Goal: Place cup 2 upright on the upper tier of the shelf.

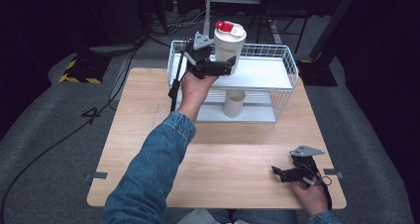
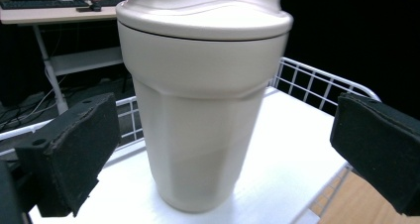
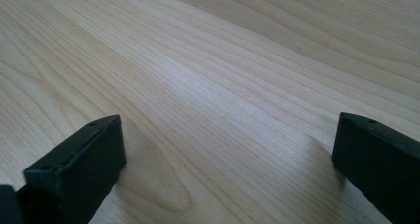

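A cream tumbler point(image 1: 228, 48) with a red flip cap point(image 1: 226, 26) stands upright on the top shelf of a white wire rack point(image 1: 289, 60). My left gripper point(image 1: 214, 65) is open, its jaws on either side of the tumbler point(image 2: 203, 110) with a gap at each pad point(image 2: 74, 152). A smaller cream cup point(image 1: 234, 103) stands on the rack's lower shelf. My right gripper point(image 1: 287, 173) rests open near the table's front right corner, with bare wood point(image 3: 223, 95) between its jaws.
The wooden table point(image 1: 148, 135) carries the rack at its back middle. Behind the table there are cables, a desk frame and a yellow-black striped base point(image 1: 79, 71) on the grey floor. A denim sleeve point(image 1: 148, 174) crosses the table's left half.
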Action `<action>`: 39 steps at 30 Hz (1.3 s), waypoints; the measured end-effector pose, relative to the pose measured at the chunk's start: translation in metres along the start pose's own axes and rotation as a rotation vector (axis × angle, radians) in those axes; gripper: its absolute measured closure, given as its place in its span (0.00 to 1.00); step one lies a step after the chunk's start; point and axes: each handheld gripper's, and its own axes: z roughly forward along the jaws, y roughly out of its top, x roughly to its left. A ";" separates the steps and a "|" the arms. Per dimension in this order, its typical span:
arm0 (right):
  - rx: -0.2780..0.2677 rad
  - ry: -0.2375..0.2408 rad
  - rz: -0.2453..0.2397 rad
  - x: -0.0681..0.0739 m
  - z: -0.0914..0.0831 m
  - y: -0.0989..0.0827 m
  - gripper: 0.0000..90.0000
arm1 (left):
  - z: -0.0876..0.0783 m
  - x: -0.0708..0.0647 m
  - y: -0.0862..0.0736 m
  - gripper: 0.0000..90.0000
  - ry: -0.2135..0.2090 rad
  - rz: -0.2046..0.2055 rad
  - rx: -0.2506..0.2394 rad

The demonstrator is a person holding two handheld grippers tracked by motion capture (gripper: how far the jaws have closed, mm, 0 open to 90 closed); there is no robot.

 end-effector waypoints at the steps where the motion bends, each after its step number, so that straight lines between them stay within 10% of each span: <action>1: 0.001 0.000 -0.002 0.000 0.000 0.000 0.00 | -0.007 -0.002 0.000 0.00 -0.005 0.007 -0.002; 24: 0.001 0.004 -0.004 -0.001 0.000 0.001 0.00 | -0.105 -0.017 -0.034 0.00 0.004 0.081 0.024; 39: 0.001 0.004 -0.004 -0.001 0.000 0.001 0.00 | -0.155 -0.018 -0.084 0.00 -0.025 0.097 0.093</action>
